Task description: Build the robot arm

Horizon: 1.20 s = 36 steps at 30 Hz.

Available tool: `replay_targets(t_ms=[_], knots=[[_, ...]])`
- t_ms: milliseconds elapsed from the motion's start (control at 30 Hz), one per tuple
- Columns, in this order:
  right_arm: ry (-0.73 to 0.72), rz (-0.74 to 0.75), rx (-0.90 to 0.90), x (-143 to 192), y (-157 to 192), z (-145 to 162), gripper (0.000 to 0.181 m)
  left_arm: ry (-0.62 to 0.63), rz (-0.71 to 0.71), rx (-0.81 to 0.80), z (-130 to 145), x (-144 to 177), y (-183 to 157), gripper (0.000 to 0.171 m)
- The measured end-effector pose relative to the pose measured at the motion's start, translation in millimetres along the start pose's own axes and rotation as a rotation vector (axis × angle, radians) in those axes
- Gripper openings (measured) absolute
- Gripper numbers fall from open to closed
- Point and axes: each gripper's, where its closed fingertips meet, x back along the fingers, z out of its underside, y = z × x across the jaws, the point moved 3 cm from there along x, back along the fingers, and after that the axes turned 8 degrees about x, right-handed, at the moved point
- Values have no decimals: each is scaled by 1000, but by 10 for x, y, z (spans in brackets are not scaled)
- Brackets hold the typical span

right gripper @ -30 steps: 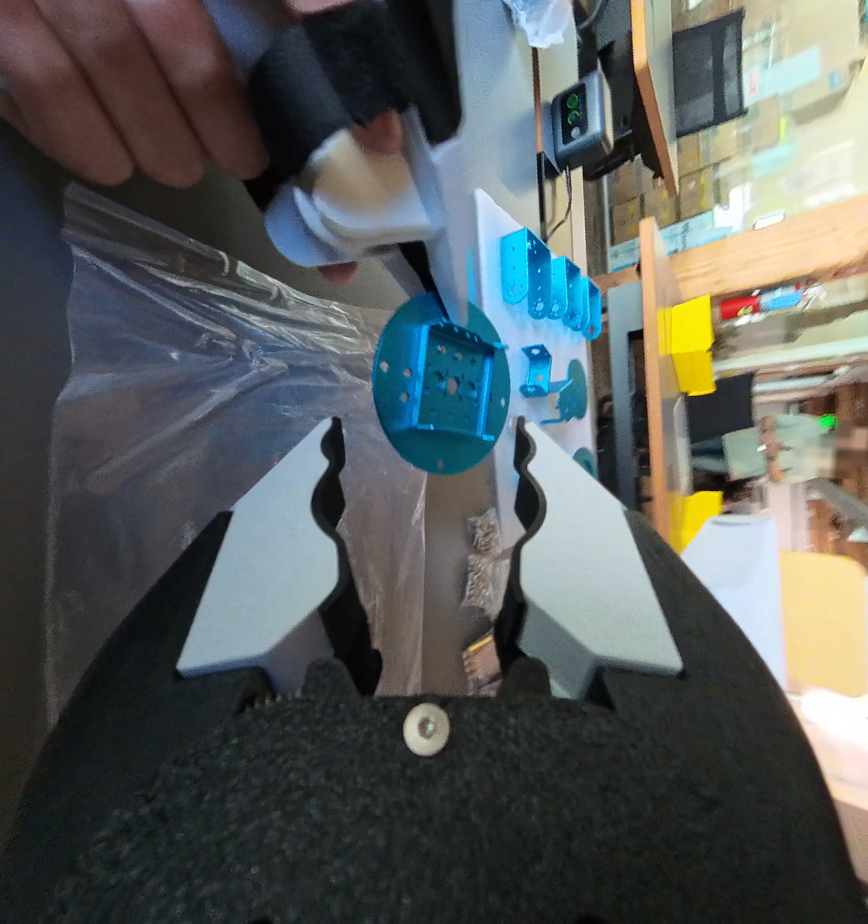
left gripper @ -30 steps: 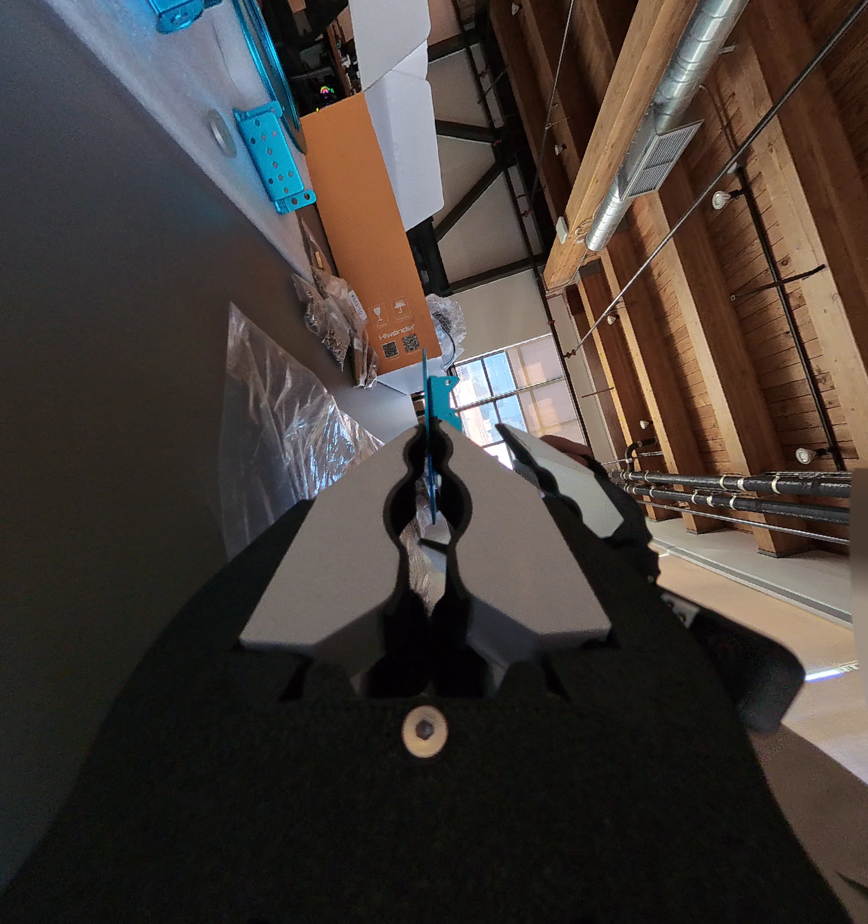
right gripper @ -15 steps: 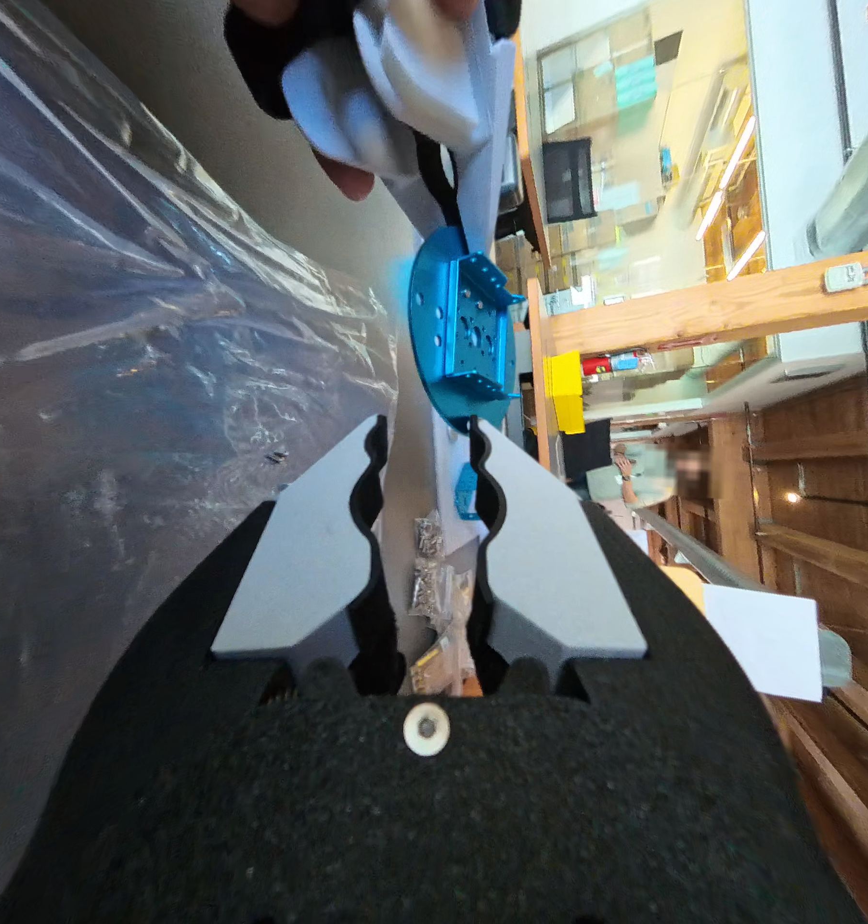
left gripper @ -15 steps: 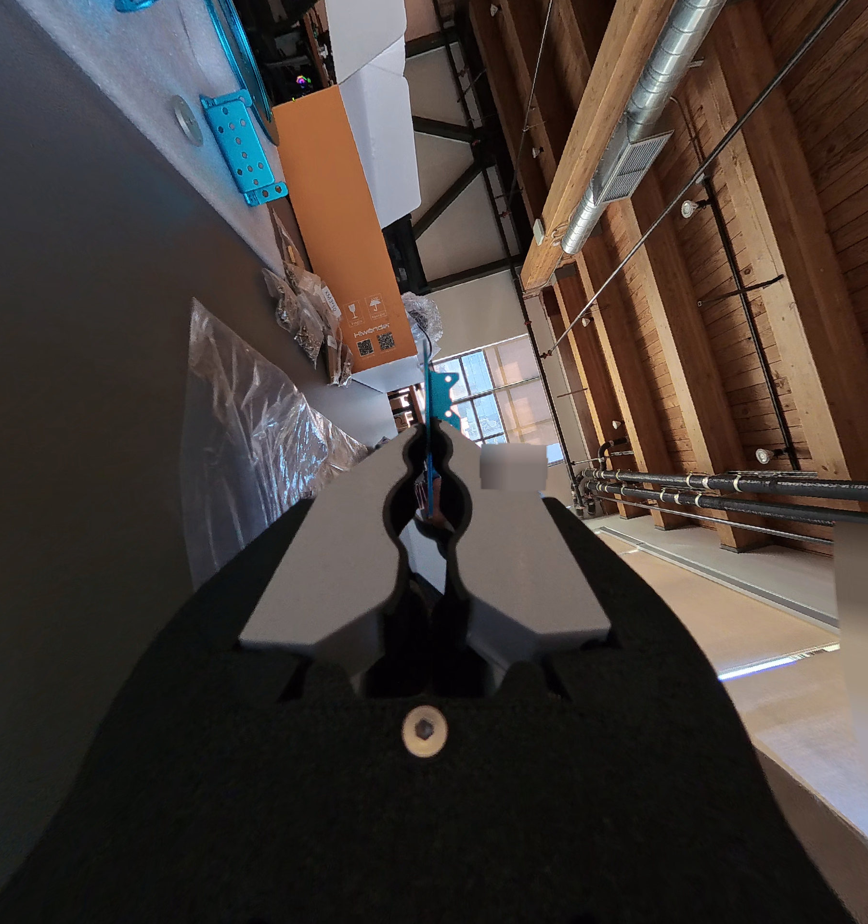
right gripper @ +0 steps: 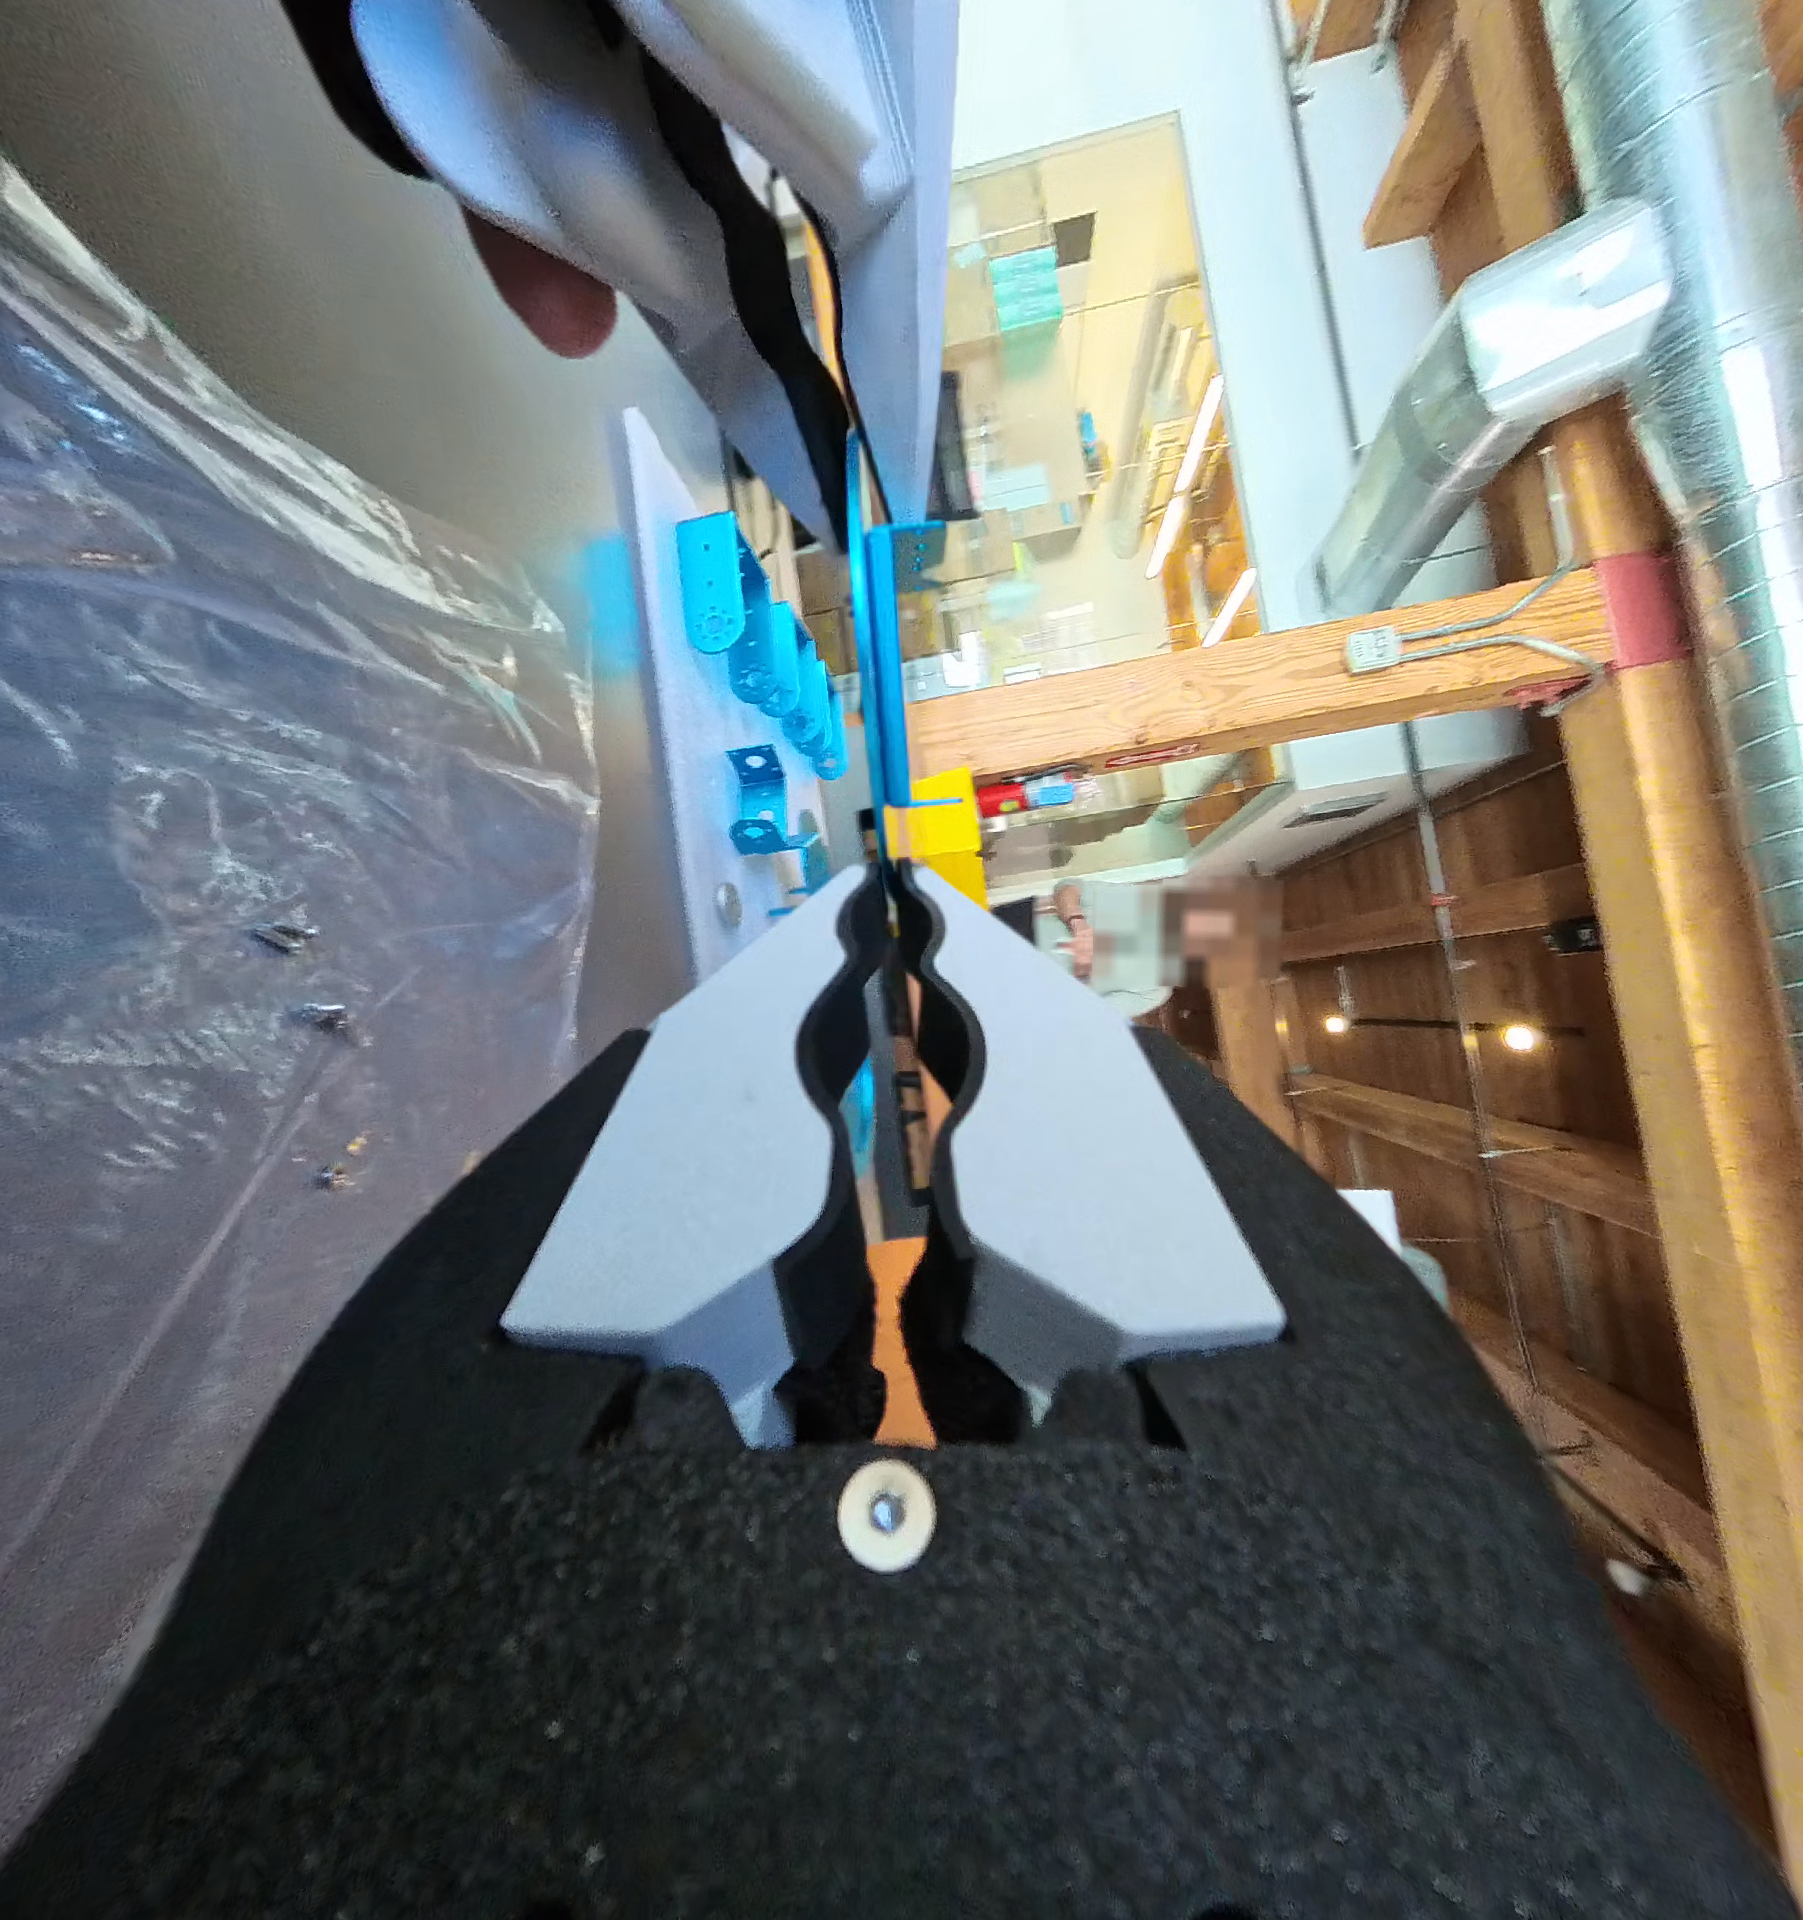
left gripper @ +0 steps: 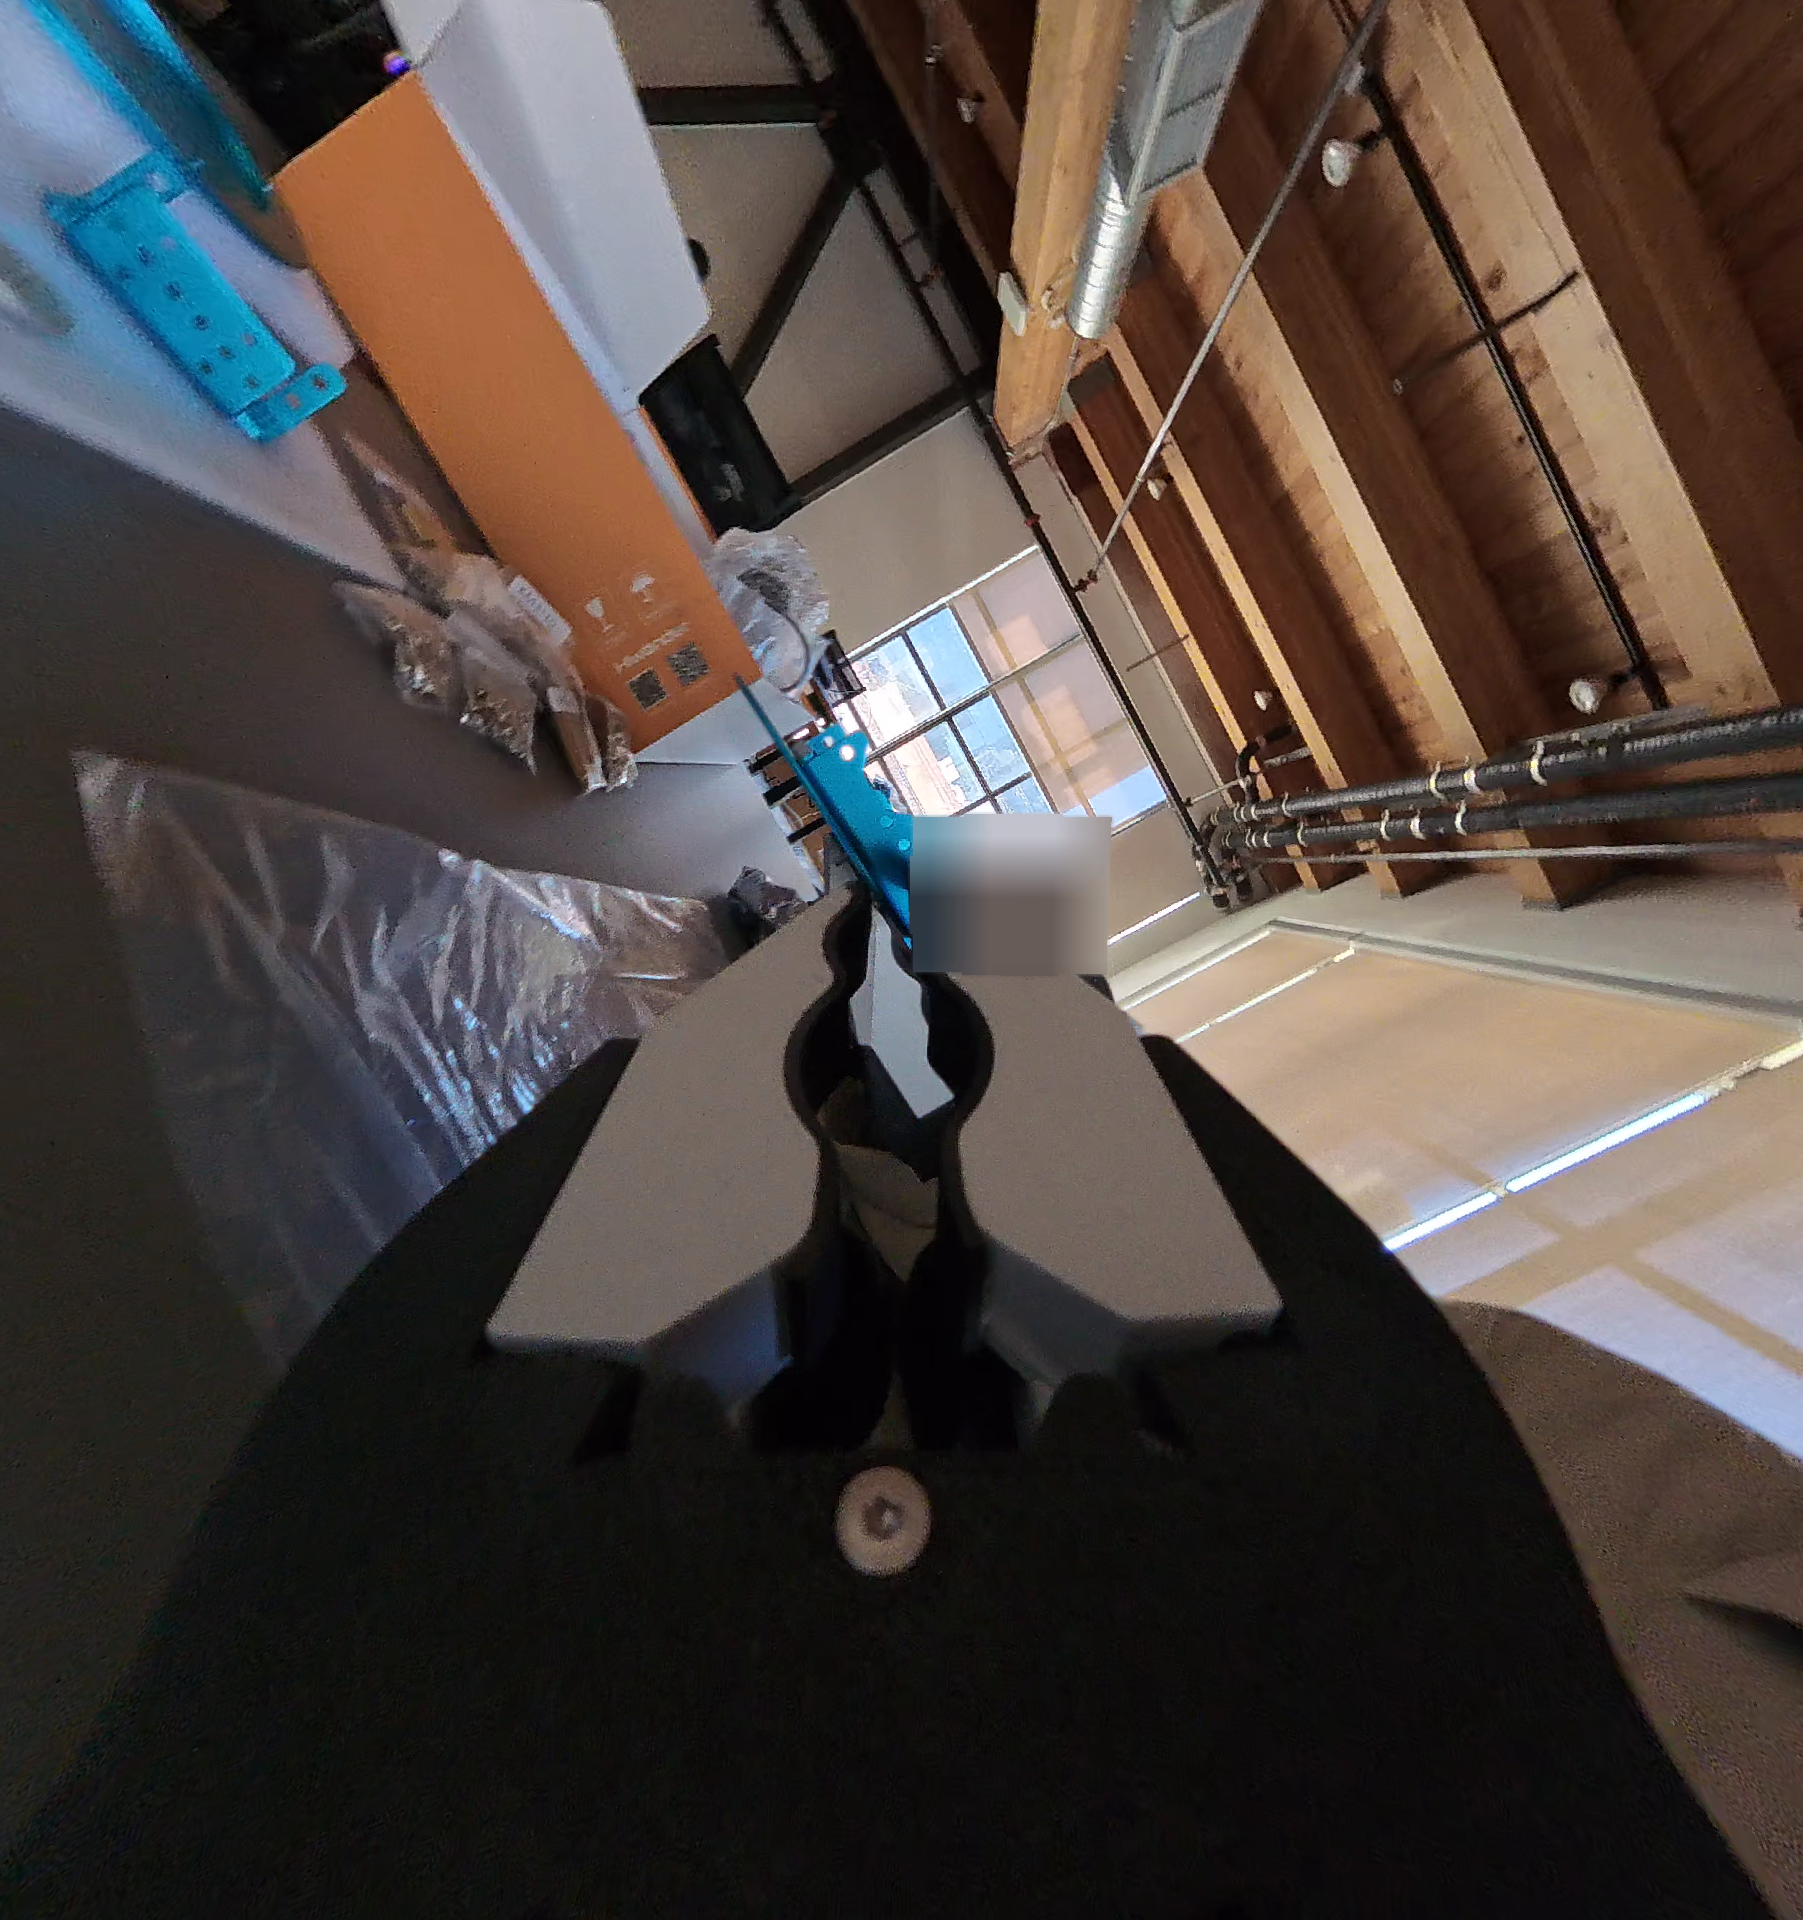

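Observation:
A thin blue metal disc with a square bracket on it shows edge-on in both views (left gripper: 824,790) (right gripper: 881,675). My right gripper (right gripper: 889,878) is shut on the disc's near rim and holds it above the dark table (right gripper: 377,343). My left gripper (left gripper: 886,925) has its jaws slightly parted, with the disc's opposite rim still between them and now slanted to them. In the right wrist view the left gripper (right gripper: 871,520) comes in from the top, with the tip of the holder's finger (right gripper: 554,291) beside it.
A crumpled clear plastic bag (left gripper: 357,987) (right gripper: 201,727) lies on the table. A white foam sheet (right gripper: 668,644) carries several blue brackets (right gripper: 751,644) (left gripper: 190,312). Small bags of screws (left gripper: 481,665) sit by an orange box (left gripper: 481,416). Spacing between my two grippers at the tips: around 6 cm.
My right gripper moved in and closed on the disc's rim. My left gripper's jaws widened a little, and the disc now sits slanted in them.

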Motion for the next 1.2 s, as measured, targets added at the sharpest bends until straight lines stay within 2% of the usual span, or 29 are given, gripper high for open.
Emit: replay_targets(t_ms=[67, 133, 233, 333, 400, 467, 533, 633, 833, 933, 1067, 1200], knots=[[-9, 47, 30, 28, -58, -10, 0, 9, 29, -52, 7, -14, -80, 7], [-34, 67, 21, 68, -117, -38, 0, 23, 45, -103, 10, -21, -150, 23], [-79, 120, 31, 149, -264, -67, 0, 24, 91, -194, -3, 4, -309, 37], [-168, 145, 11, 281, -417, -135, 0, 15, 146, -358, -25, 85, -539, 46], [-279, 110, -44, 392, -515, -217, 0, 9, 172, -532, -34, 171, -728, 51], [-386, 98, -114, 518, -661, -284, 0, 24, 153, -795, 12, 265, -872, 52], [-488, 82, -207, 628, -810, -313, 0, 100, 152, -1009, 160, 343, -1009, 52], [-710, 70, -313, 832, -994, -375, 0, 212, 160, -1213, 354, 422, -1244, 54], [-952, -11, -313, 1110, -1107, -538, 0, 409, 173, -1697, 789, 260, -1639, 53], [-1019, -39, -296, 1181, -1140, -571, 0, 526, 190, -1823, 957, 157, -1702, 52], [-1042, -91, -235, 1173, -1124, -535, 0, 616, 212, -1972, 993, 47, -1727, 49], [-1070, -137, -256, 1127, -1121, -481, 0, 693, 279, -2033, 1039, 0, -1690, 38]])
